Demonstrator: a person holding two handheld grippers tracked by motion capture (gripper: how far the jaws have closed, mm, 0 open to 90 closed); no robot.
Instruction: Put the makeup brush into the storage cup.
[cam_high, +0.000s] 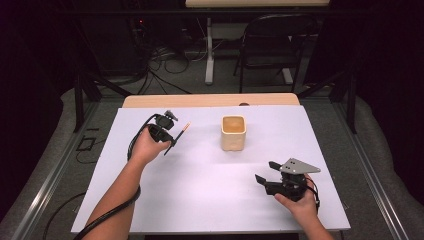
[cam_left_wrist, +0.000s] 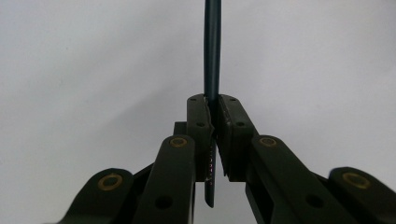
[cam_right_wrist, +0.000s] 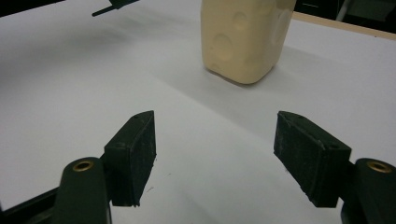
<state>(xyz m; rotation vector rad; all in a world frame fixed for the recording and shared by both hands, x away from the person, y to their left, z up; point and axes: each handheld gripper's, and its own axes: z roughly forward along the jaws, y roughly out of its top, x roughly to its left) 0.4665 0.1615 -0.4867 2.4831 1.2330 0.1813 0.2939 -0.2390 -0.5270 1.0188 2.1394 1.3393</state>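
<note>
My left gripper (cam_high: 172, 136) is raised over the left part of the white table sheet and is shut on a thin dark pencil (cam_high: 186, 127) with an orange end. In the left gripper view the pencil (cam_left_wrist: 212, 51) runs straight up between the closed pads of that gripper (cam_left_wrist: 213, 105). A cream square cup (cam_high: 233, 132) stands upright near the table's middle, to the right of the pencil. My right gripper (cam_high: 266, 171) rests low at the front right, open and empty. Its own view shows the right gripper (cam_right_wrist: 215, 123) facing the cup (cam_right_wrist: 243, 37) from a distance.
The white sheet (cam_high: 200, 195) covers most of the table, and a wooden edge (cam_high: 210, 100) shows at the far side. A black chair (cam_high: 275, 45) and floor cables lie beyond the table. The pencil's dark end (cam_right_wrist: 114, 5) shows at the top left of the right gripper view.
</note>
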